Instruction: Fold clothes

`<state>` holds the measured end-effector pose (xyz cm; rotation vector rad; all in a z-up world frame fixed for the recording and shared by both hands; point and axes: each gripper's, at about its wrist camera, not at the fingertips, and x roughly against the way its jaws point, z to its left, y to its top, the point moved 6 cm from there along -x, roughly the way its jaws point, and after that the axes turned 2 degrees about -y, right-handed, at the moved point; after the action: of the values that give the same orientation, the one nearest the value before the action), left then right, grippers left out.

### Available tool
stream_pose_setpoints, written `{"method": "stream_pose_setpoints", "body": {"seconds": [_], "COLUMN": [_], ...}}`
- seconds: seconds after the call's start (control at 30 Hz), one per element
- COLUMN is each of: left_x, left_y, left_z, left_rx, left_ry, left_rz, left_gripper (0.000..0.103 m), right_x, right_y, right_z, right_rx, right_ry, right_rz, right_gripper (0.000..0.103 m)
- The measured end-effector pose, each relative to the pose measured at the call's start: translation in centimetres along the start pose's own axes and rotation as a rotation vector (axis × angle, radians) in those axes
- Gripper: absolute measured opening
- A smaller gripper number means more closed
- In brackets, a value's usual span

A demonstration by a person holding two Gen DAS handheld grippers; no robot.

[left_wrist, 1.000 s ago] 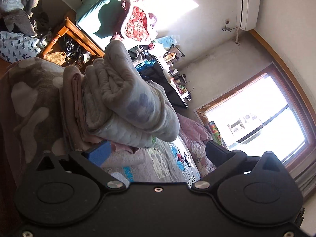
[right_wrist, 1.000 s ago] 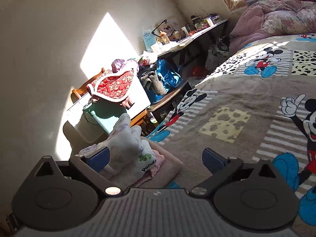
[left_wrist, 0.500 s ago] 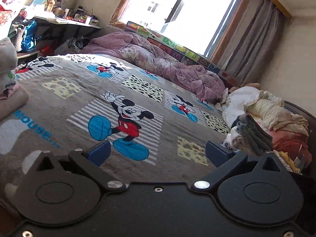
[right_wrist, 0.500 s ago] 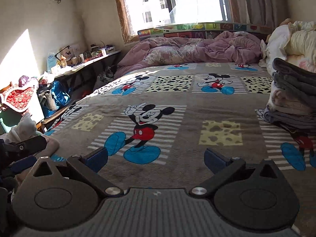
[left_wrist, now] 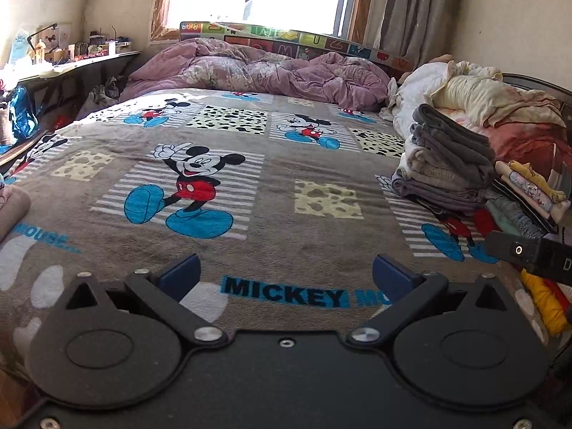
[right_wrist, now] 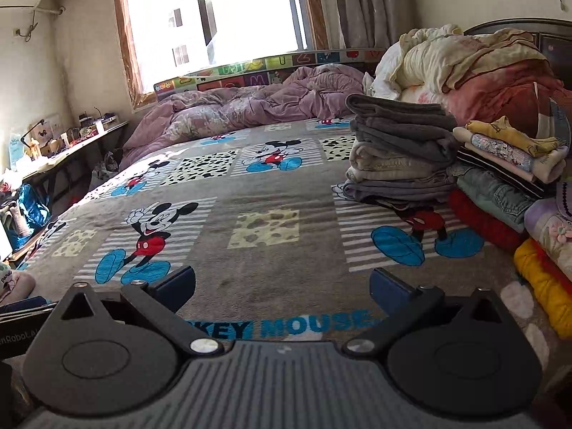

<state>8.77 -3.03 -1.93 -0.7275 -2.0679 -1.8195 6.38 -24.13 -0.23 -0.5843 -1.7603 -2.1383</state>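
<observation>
My left gripper (left_wrist: 286, 273) is open and empty above the near edge of the Mickey Mouse blanket (left_wrist: 279, 182). My right gripper (right_wrist: 282, 284) is open and empty too, beside it to the right; part of its body (left_wrist: 532, 254) shows in the left wrist view. A stack of folded grey and beige clothes (right_wrist: 397, 153) (left_wrist: 447, 164) stands on the bed's right side. Behind it lies a second pile of folded garments (right_wrist: 507, 164), topped by a yellow one. A sliver of the folded pile (right_wrist: 10, 280) shows at far left.
A crumpled purple quilt (left_wrist: 257, 68) lies below the window. Heaped cream and pink bedding (right_wrist: 475, 68) sits at the right by the headboard. A cluttered shelf (left_wrist: 68, 57) runs along the left wall. A yellow and red bundle (right_wrist: 543, 279) lies at the near right.
Both grippers have swung from the folded pile at the bed's left end round to face the bed and the window. The stacks on the right have come into fuller view.
</observation>
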Motion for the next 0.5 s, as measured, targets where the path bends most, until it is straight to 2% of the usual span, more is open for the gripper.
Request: {"method": "stream_pose_setpoints", "body": {"seconds": [0.3, 0.5], "left_x": [1.9, 3.1], "left_y": [-0.4, -0.3], "left_z": [-1.5, -1.6], "left_rx": [-0.063, -0.033], "left_ry": [0.101, 0.099], "left_rz": [0.002, 0.022], "left_gripper": [0.103, 0.103], "right_x": [2.2, 3.2], "right_y": [-0.8, -0.7], "right_z": [-1.3, -0.6], "right_rx": [-0.012, -0.006], "right_ry": [0.010, 0.042], "right_rz": [-0.014, -0.022], "right_gripper": [0.103, 0.103]}}
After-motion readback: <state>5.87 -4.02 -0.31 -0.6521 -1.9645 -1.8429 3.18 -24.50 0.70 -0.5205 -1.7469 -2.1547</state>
